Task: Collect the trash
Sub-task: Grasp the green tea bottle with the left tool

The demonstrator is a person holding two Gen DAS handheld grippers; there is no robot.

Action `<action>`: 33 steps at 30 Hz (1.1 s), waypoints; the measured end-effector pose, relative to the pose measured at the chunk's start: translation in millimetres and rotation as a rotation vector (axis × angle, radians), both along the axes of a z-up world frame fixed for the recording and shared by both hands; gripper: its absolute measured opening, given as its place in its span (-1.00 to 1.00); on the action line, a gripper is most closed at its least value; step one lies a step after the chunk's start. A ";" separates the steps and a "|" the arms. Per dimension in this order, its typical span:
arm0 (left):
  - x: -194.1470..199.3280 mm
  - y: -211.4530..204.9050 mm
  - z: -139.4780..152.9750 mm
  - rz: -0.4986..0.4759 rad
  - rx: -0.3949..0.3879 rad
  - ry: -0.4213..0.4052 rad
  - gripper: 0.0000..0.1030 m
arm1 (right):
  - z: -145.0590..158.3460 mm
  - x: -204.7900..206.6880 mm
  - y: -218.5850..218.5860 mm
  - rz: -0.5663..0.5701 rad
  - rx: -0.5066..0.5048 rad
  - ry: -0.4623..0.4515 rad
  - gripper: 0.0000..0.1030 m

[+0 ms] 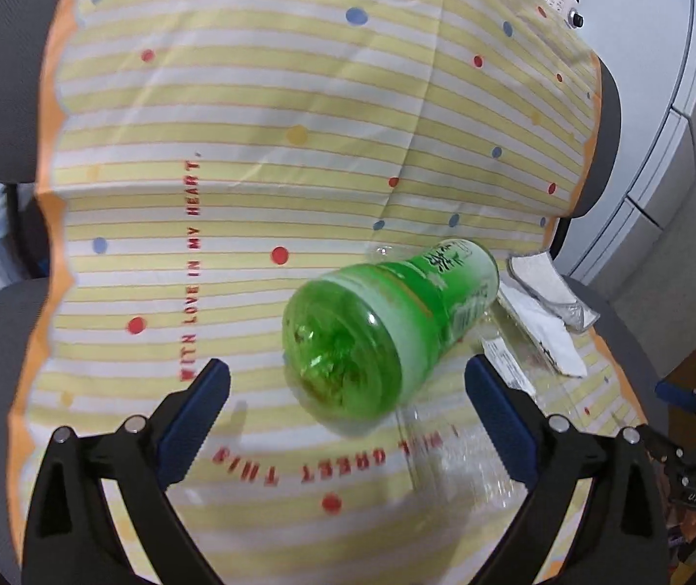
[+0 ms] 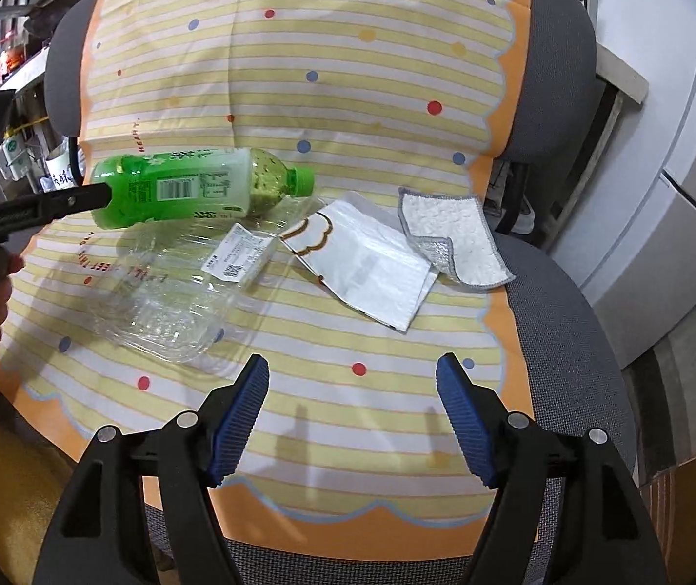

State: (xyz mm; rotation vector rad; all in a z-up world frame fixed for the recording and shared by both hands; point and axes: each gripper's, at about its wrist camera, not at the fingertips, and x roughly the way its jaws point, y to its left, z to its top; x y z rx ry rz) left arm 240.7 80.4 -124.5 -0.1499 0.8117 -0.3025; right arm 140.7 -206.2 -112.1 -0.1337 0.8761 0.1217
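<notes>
A green plastic bottle (image 1: 387,326) lies on its side on the striped cloth, base toward my left gripper (image 1: 348,382), which is open just in front of it with one finger to each side. In the right wrist view the bottle (image 2: 191,187) lies at the left, cap pointing right, with a left finger tip at its base. A clear plastic clamshell box (image 2: 177,292) with a white label lies below the bottle. A white paper wrapper (image 2: 367,263) lies at centre right. My right gripper (image 2: 352,380) is open and empty over the cloth's front part.
A yellow-striped dotted cloth (image 2: 348,97) covers a grey office chair (image 2: 567,341). A white and grey dishcloth (image 2: 450,234) lies beside the wrapper. Grey cabinets (image 2: 679,170) stand at the right. Shelves with clutter stand at the far left.
</notes>
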 end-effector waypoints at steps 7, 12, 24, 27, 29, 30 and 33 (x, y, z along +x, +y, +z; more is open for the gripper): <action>16.9 -11.0 -2.1 -0.089 -0.114 0.010 0.82 | -0.5 -2.6 -15.0 -0.031 0.017 0.006 0.40; -10.5 -35.1 20.4 -0.162 -0.076 -0.051 0.63 | 2.9 -11.4 -24.7 -0.048 0.028 -0.005 0.40; -33.3 -111.6 25.1 -0.238 0.197 -0.045 0.76 | 5.6 -25.1 -45.9 -0.074 0.079 -0.022 0.44; -7.8 -115.2 19.0 -0.209 0.221 0.014 0.76 | 2.9 -24.2 -49.0 -0.075 0.093 -0.021 0.44; 6.8 -120.0 16.3 -0.194 0.237 0.055 0.76 | 0.8 -22.5 -50.7 -0.078 0.096 -0.018 0.44; 15.1 -124.1 13.1 -0.190 0.256 0.084 0.76 | -0.6 -20.8 -51.9 -0.078 0.101 -0.016 0.44; 29.8 -131.3 4.3 -0.180 0.306 0.140 0.67 | -3.4 -16.5 -53.7 -0.077 0.104 -0.015 0.44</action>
